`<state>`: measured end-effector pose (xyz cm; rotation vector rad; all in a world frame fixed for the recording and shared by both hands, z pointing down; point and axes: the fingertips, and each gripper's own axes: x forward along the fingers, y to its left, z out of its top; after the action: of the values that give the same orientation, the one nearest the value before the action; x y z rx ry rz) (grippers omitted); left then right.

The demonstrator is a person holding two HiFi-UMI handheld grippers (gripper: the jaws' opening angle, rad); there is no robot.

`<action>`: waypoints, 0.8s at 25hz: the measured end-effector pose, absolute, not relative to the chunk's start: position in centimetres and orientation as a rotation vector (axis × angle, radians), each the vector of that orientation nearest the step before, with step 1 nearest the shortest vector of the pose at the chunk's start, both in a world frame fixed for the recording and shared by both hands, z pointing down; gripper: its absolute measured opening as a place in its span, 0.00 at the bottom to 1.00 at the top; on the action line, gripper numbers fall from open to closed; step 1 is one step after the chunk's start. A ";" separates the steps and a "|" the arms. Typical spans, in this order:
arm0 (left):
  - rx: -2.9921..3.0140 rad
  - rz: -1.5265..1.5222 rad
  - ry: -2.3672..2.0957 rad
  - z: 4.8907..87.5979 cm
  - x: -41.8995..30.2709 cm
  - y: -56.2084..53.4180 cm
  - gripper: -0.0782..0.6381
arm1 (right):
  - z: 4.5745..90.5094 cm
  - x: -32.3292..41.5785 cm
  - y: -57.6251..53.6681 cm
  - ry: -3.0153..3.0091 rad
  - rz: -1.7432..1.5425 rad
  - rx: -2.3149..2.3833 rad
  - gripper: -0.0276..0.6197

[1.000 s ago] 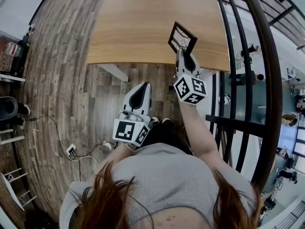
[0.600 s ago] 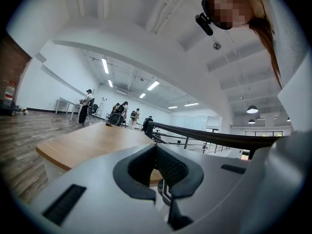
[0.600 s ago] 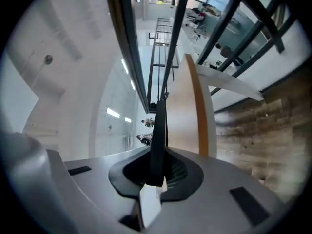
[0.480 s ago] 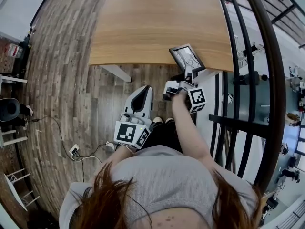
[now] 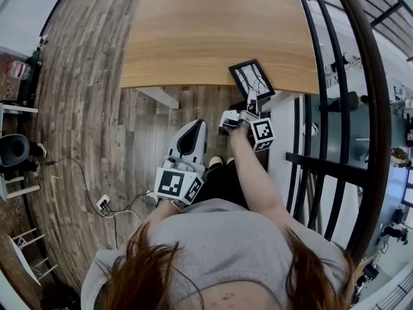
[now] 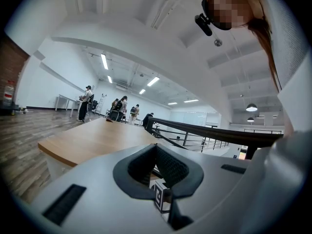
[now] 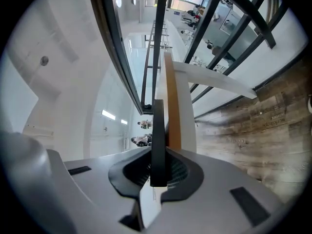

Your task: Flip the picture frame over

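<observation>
At the near right corner of the wooden table [image 5: 193,37], the picture frame [image 5: 251,77] is laid flat, face up, its near edge pinched by the right gripper [image 5: 251,99]. The left gripper [image 5: 193,124] is held low, jaws pressed together, empty.

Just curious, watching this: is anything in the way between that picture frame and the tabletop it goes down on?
Nothing visible. The right tongs grip the picture frame at the near edge of the table, whose top looks bare.
</observation>
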<state>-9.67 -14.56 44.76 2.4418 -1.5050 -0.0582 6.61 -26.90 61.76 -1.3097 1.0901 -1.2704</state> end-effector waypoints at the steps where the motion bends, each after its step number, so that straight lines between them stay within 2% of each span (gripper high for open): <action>1: 2.440 -0.056 -1.505 44.9 -9.7 -14.6 0.12 | 62.3 6.6 -26.8 1.086 -1.277 -1.315 0.13; 20: 2.416 -0.052 -1.528 45.2 -9.4 -14.2 0.12 | 63.8 5.7 -29.0 1.110 -1.435 -1.330 0.13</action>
<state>-9.36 -14.21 45.22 2.4157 -1.5285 -0.0521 5.68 -28.99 63.81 -1.3296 1.1104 -1.4349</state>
